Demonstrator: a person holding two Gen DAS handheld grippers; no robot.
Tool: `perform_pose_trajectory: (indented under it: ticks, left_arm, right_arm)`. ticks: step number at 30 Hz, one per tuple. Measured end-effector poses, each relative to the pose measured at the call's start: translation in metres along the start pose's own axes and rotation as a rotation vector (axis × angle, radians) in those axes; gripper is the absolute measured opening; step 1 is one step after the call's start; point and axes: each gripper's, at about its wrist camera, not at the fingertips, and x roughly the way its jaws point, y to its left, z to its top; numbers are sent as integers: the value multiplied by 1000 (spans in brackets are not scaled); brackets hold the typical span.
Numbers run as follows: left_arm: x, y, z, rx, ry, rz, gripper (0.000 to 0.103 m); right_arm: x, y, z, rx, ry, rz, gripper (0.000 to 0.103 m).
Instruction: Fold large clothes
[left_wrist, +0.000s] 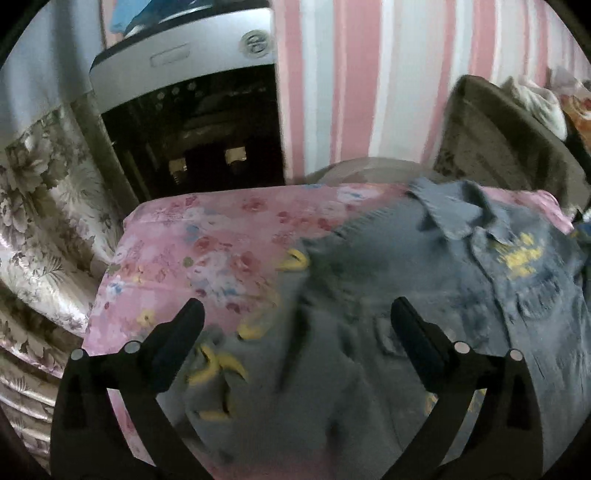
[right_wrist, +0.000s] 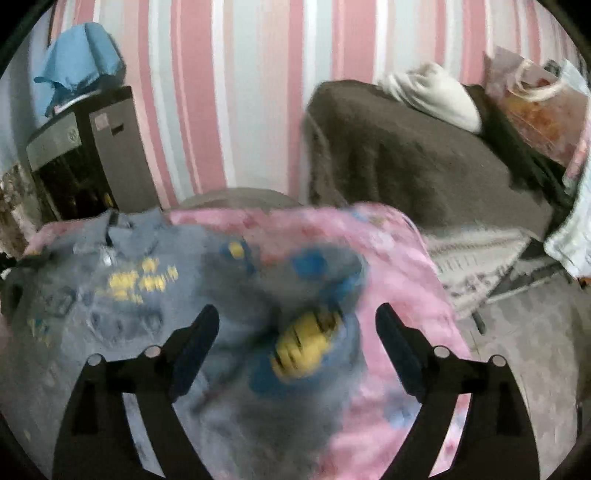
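Note:
A grey-blue collared shirt (left_wrist: 369, 314) with yellow print lies spread on a pink floral cover (left_wrist: 207, 243). Its collar points to the far side. My left gripper (left_wrist: 295, 314) is open and empty above the shirt's left sleeve area, with nothing between the fingers. In the right wrist view the shirt (right_wrist: 147, 295) fills the lower left, with a blue and yellow patch (right_wrist: 303, 343) on the right sleeve. My right gripper (right_wrist: 297, 325) is open and empty above that sleeve. Both views are blurred.
A grey and black appliance (left_wrist: 192, 122) stands at the back left against a pink striped wall (left_wrist: 369, 74). A brown covered seat (right_wrist: 406, 158) with a white bundle (right_wrist: 432, 96) stands at the back right. A floral curtain (left_wrist: 40, 206) hangs on the left. A grey floor (right_wrist: 535, 332) lies to the right.

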Motion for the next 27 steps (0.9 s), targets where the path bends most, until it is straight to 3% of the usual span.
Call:
perform_pose_trajectory:
  ticks: [3,7,12,14,16,19,22,27]
  left_arm:
    - [-15,-25,-16,20,-5,-33,100]
    - [-26,-52,-27,37,-11,-90,100]
    - [-36,-84,-34,85,-27,-124,100]
    - [-36,-94,-37,110,-26,-109,100]
    - [-33,-98,-39,119,-18,-110,100]
    - [-31,-102,-42,140,-9,-110,100]
    - [-30,-103,-43,175,-20,-78,100]
    - [-18,-99,-38,165,-20,-63,100]
  right_arm:
    - [-5,0,-29,2,16,-14,87]
    - [2,15,-39,-3,40,1,85]
    - [34,38,-38,38,115,40,71]
    - [48,47,-41,19,143,-4,58]
    - [61,48,-40,-11,156,-66,18]
    - [61,25,-35,85,169,15,11]
    - [41,4,-25,110,124,-17,9]
    - [7,-25,-2,169,56,10,8]
